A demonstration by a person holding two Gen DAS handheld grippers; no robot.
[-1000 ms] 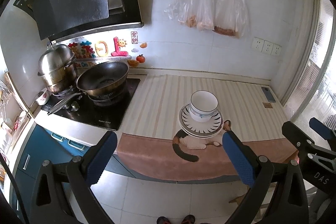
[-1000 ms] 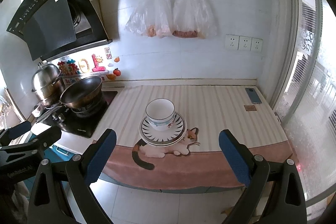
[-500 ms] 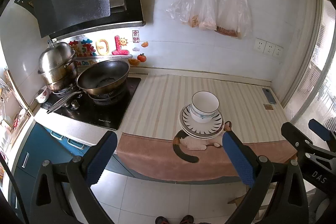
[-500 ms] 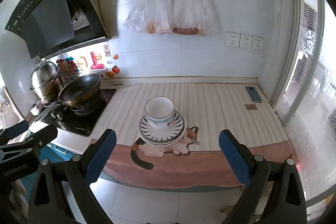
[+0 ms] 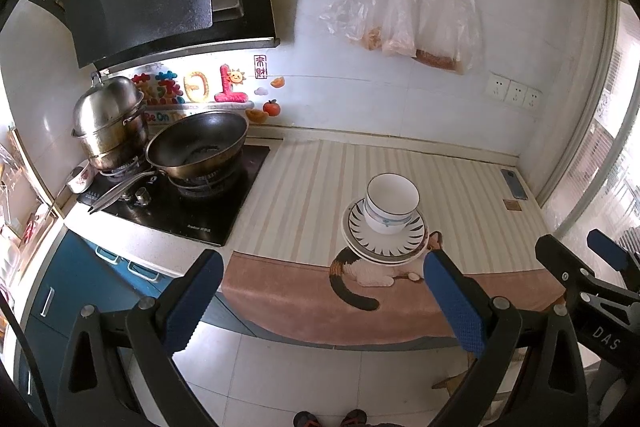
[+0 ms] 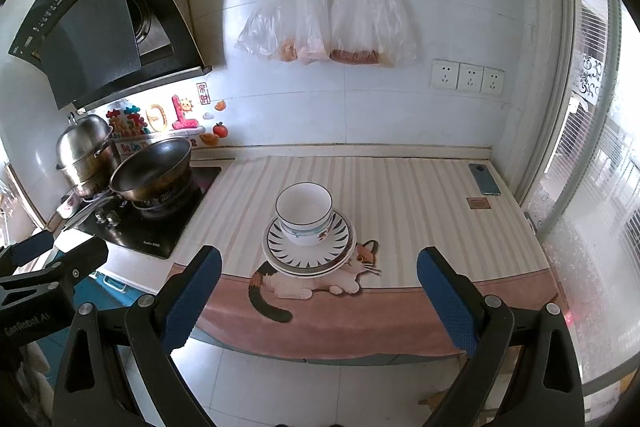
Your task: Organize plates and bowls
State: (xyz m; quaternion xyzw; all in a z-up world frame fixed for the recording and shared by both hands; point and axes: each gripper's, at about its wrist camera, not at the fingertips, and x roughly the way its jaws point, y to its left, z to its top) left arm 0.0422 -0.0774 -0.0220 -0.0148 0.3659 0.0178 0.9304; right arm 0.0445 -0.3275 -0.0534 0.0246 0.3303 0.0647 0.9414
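A white bowl with a blue rim line [image 5: 391, 204] [image 6: 305, 214] sits on stacked plates with a black ray pattern [image 5: 412, 239] [image 6: 344, 243], on the striped counter mat near its front edge. My left gripper [image 5: 324, 301] is open and empty, held back from the counter over the floor, the stack beyond and between its blue pads. My right gripper [image 6: 318, 303] is likewise open and empty, away from the counter, facing the stack. Each gripper shows at the other view's edge.
A wok [image 5: 198, 147] and a steel steamer pot [image 5: 108, 123] stand on the black hob at left, under the range hood. A phone [image 6: 484, 179] lies at the counter's far right. Plastic bags [image 6: 328, 15] hang on the wall. White floor tiles lie below.
Both grippers have drifted slightly, so the view shifts a little; the bowl and plates have not moved. Both stay open.
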